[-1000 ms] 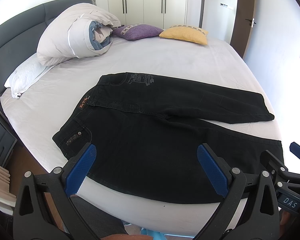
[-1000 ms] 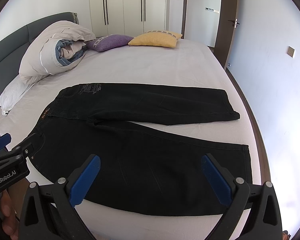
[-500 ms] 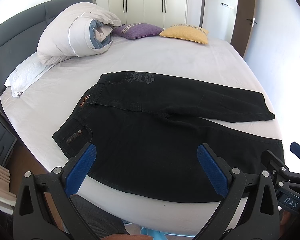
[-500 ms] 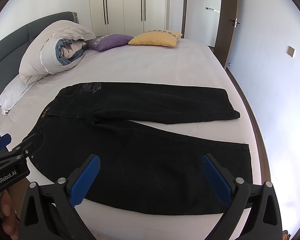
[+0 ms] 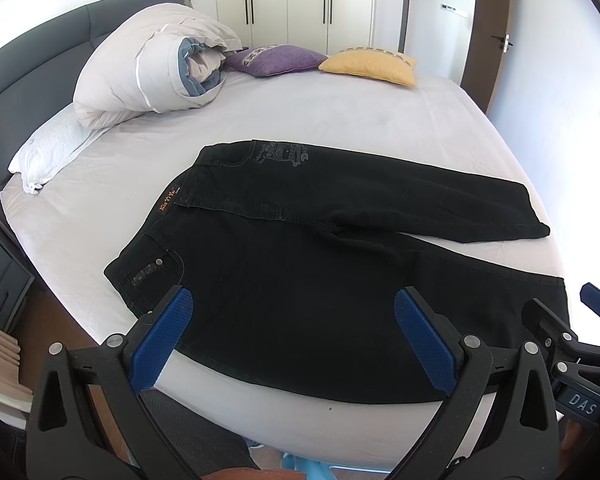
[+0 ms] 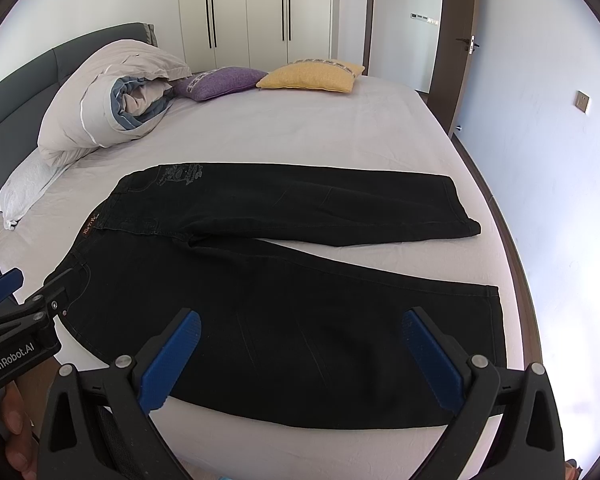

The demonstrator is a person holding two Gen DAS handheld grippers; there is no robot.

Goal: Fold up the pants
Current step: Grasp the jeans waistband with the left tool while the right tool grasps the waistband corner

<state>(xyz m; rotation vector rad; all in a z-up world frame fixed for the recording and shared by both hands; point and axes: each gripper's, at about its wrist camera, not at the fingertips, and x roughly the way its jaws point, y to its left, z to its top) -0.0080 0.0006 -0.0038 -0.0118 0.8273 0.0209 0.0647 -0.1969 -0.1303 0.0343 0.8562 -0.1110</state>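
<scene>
Over the last second I see almost no change: both tongs have stayed wide open and empty, hovering over the near edge of the bed [image 5: 340, 120], and the pants [image 5: 320, 264] have not shifted. I judge that folding has not started; the approach is still pending.

The pants lie flat along the near edge, waistband toward the headboard end, the two legs splayed apart toward the foot end.

The left tongs [image 5: 292, 336] frame the waist and near leg. That view shows the waistband corner and pocket clearly, plus the right tongs at its right margin.

The right tongs [image 6: 300, 352] view shows both leg hems [image 6: 496, 320] fully, and the left tongs [image 6: 16, 320] beside the waist.
</scene>
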